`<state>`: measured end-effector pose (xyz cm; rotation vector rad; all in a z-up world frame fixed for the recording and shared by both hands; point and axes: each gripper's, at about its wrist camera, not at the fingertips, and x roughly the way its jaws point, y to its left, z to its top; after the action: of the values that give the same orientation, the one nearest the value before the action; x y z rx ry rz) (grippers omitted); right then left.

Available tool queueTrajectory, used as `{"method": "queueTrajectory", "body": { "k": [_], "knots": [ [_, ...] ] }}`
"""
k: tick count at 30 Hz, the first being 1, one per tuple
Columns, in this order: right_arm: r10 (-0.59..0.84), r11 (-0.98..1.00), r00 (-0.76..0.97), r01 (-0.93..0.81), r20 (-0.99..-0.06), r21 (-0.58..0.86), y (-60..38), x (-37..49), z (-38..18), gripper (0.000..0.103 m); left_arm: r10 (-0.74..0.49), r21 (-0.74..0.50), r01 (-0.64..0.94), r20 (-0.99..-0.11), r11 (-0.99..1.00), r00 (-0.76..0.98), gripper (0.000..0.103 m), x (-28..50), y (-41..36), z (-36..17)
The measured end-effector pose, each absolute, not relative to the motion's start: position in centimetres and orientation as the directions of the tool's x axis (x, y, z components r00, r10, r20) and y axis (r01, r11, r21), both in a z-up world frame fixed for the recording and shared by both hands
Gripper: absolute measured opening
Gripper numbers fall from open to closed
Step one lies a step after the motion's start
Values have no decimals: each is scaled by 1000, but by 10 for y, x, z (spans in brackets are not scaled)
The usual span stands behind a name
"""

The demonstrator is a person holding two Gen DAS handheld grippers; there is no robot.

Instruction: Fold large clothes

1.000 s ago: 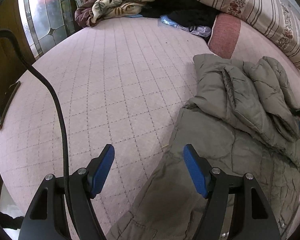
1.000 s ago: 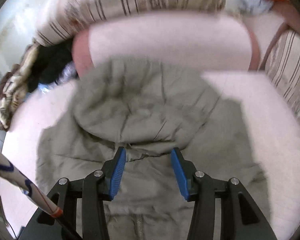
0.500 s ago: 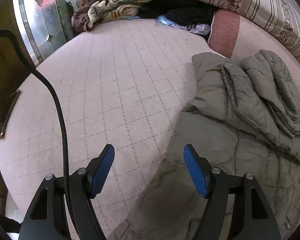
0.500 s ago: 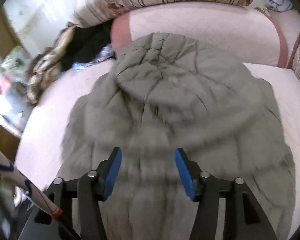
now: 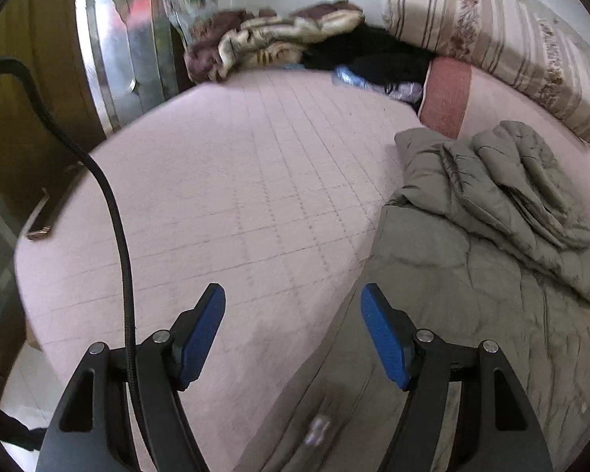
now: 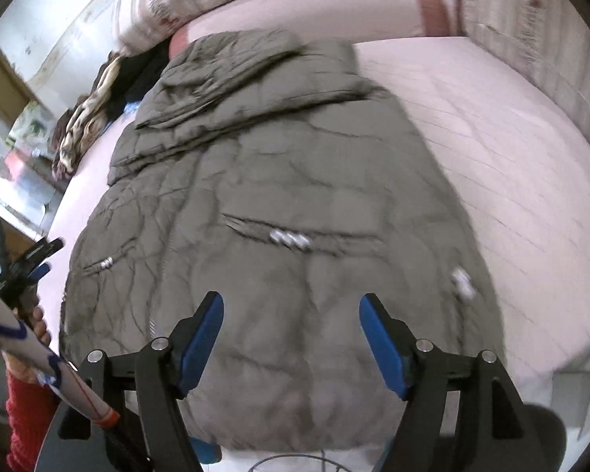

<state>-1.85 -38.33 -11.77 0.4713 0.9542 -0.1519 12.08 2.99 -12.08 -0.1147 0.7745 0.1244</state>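
Two grippers hover with their jaws spread wide and nothing between them: the left gripper (image 5: 293, 334) above the left edge of the grey padded jacket (image 6: 287, 204), the right gripper (image 6: 291, 338) above its lower part near the hem. The jacket lies flat on the pink quilted bed (image 5: 236, 196), hood (image 5: 523, 181) and upper part already turned down over the body, the collar end toward the striped bolster (image 5: 503, 39) at the bed's far side. A heap of other clothes (image 5: 279, 47) sits well apart at the far corner.

The risks, as I judge them: the padding is thick and springy, so a pinch that catches only the outer shell may slip, or lift one layer and leave the rest behind. The turned-down hood could slide off if the body is pulled up unevenly. The hem seems close to the near bed edge; a careless tug might drag the jacket over it. Zip pulls (image 6: 289, 239) may snag a pad
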Motion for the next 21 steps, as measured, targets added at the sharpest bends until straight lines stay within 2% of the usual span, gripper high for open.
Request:
{"method": "queueTrajectory", "body": {
  "k": [3,5,9,14,21],
  "knots": [
    [78,880,588,338,-805,333,-383,-30,-122,80,19,-75,-104,-718,992,696,70,94,33,-122],
    [84,885,602,321,-794,337,-376,-32,-122,80,33,-28,-83,-755,996,655,70,81,32,-122],
    [77,912,628,269,-774,309,-362,-33,-116,80,57,32,-50,-739,998,671,70,61,31,-110],
    [36,907,659,294,-752,301,-378,-40,-107,84,-51,-72,-5,-758,997,650,72,62,45,-99],
    [38,805,652,429,-757,410,-460,-55,-119,86,-144,-163,15,-822,986,551,72,89,53,-123]
  ]
}}
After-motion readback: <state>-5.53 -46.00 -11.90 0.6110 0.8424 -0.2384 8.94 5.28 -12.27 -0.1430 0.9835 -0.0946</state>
